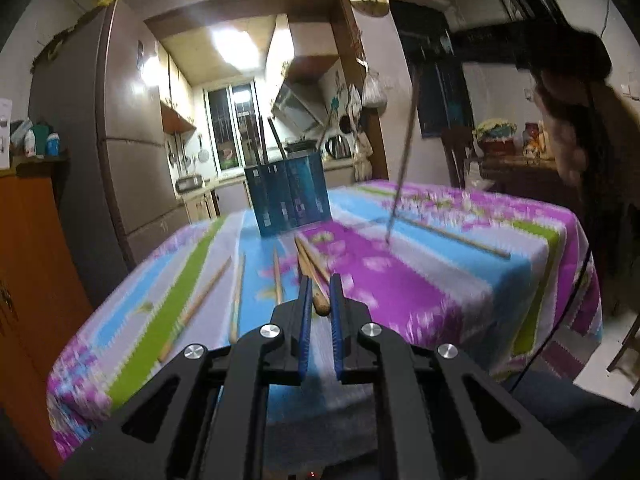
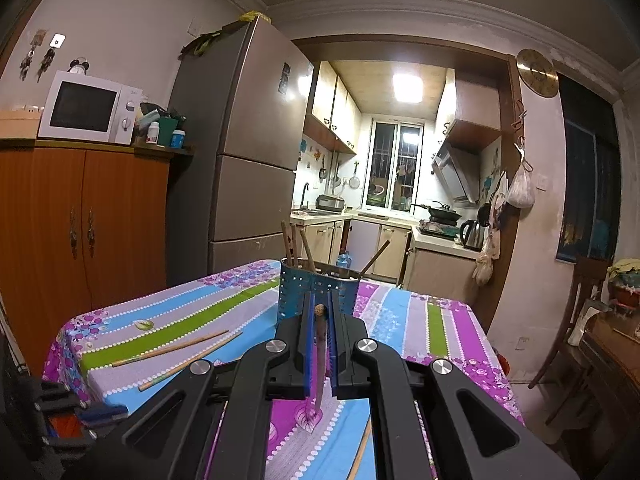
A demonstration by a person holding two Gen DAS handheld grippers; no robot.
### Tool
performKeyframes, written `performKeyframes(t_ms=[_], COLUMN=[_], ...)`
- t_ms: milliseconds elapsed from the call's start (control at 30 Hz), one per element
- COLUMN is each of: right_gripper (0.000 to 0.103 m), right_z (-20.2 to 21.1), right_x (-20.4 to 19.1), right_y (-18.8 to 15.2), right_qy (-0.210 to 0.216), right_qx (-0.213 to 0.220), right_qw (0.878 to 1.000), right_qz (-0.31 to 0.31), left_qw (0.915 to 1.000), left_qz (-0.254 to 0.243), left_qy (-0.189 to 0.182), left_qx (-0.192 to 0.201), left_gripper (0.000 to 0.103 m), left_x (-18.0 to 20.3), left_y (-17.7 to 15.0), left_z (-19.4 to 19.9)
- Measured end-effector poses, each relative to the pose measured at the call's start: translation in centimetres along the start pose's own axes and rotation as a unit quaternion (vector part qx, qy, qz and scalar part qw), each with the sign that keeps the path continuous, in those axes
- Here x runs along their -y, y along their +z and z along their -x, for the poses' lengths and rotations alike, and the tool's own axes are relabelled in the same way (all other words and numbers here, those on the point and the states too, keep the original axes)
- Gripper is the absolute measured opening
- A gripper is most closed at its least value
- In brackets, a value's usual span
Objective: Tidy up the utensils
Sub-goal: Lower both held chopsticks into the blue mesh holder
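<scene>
In the left wrist view my left gripper (image 1: 321,286) is shut on the thick ends of wooden chopsticks (image 1: 320,304), which slant away toward the blue perforated holder (image 1: 288,196). Several more chopsticks (image 1: 238,292) lie loose on the striped tablecloth (image 1: 400,284). A dark chopstick (image 1: 402,160) stands nearly upright to the right, its tip above the cloth. In the right wrist view my right gripper (image 2: 320,300) is shut on a dark chopstick (image 2: 320,344) that runs down between its pads. The holder (image 2: 292,292), with several chopsticks in it, stands just beyond the fingertips.
A person (image 1: 580,128) stands at the table's right side. Two chopsticks (image 2: 176,350) lie on the table's left part, another (image 2: 362,452) near the front. A fridge (image 2: 240,152) and an orange cabinet (image 2: 80,240) stand left; wooden chairs (image 2: 568,320) stand right.
</scene>
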State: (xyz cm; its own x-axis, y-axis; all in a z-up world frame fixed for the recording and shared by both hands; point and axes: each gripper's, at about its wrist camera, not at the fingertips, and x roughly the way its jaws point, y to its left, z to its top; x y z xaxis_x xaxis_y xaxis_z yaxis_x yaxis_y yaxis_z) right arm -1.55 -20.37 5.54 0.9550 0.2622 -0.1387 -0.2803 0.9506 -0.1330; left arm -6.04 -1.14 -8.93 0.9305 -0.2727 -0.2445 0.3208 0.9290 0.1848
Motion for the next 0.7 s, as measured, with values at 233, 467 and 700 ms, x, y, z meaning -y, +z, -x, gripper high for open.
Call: performKeyframes(t_ms=[233, 467, 700], right_gripper=[0.007, 0.007, 0.007], right_z=[-0.3, -1.0, -2.6], right_x=[0.6, 1.4, 2.7], right_y=[0.7, 1.9, 3.6], right_qy=[0.000, 0.003, 0.013], right_qx=[0.011, 0.020, 0.023], right_qw=[1.000, 1.000, 1.000], right_qz=[-0.001, 0.000, -0.009], left_qw=[0.9983, 0.9956, 0.9954], left_qz=[-0.018, -0.032, -0.022], left_qy=[0.014, 0.021, 0.014], left_qx=[0.053, 0.085, 0.092], left_gripper=[0.005, 0.005, 0.005], left_x=[-0.9, -1.6, -2.9], left_y=[4.4, 8.5, 12.0], left_z=[-1.0, -3.6, -6.1])
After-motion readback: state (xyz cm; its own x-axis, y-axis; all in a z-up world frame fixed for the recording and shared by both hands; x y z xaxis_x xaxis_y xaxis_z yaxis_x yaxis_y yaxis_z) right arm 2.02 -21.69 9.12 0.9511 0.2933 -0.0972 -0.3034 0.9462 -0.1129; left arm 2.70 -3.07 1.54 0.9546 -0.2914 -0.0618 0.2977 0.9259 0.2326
